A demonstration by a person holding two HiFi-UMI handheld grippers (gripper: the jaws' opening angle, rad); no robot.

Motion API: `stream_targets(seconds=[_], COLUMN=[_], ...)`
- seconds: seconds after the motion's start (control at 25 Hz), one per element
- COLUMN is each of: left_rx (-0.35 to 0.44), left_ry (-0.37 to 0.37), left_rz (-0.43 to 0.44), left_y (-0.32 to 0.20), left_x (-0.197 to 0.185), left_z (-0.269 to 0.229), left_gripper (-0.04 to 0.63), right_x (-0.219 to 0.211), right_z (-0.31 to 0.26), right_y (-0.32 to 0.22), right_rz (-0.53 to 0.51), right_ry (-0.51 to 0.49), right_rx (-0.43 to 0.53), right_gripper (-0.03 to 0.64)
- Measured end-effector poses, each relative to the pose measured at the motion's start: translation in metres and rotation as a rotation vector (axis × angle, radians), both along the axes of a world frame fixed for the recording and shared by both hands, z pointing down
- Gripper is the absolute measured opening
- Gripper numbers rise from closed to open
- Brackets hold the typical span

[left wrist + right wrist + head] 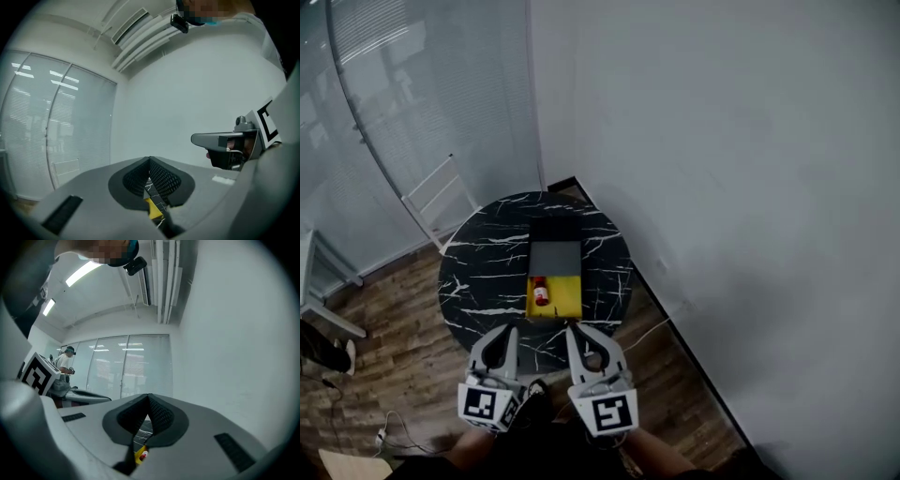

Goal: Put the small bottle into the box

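Both jaws together, empty: left gripper (504, 336), right gripper (581, 334) | head view: small bottle (541, 292) in box (567, 298) | right gripper view: person (65, 360)

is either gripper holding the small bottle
No, the small bottle lies inside the yellow box, with nothing touching it.

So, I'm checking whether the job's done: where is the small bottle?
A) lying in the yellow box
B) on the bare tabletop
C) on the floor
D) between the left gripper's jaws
A: the head view shows the small bottle lying inside the yellow box on the black table.
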State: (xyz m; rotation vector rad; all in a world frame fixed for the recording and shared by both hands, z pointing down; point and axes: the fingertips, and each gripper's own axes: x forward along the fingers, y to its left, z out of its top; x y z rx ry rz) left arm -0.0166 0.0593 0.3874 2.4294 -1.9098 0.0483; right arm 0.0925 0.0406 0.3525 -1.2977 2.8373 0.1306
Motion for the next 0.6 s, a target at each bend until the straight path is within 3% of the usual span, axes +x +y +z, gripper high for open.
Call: stream_targets(seconds=[0.6], left_rx=[0.010], left_ry=[-0.012], left_rz=[0.007], left_y=[0.024], left_x=[0.016], left_z=[-0.004], left_gripper=[-0.002], right_x=[0.019], right_z=[0.006], right_y=[0.013], right_rz=[0.020], right_ry=[-0.051], right_rx=[-0.026], right_gripper=[-0.006])
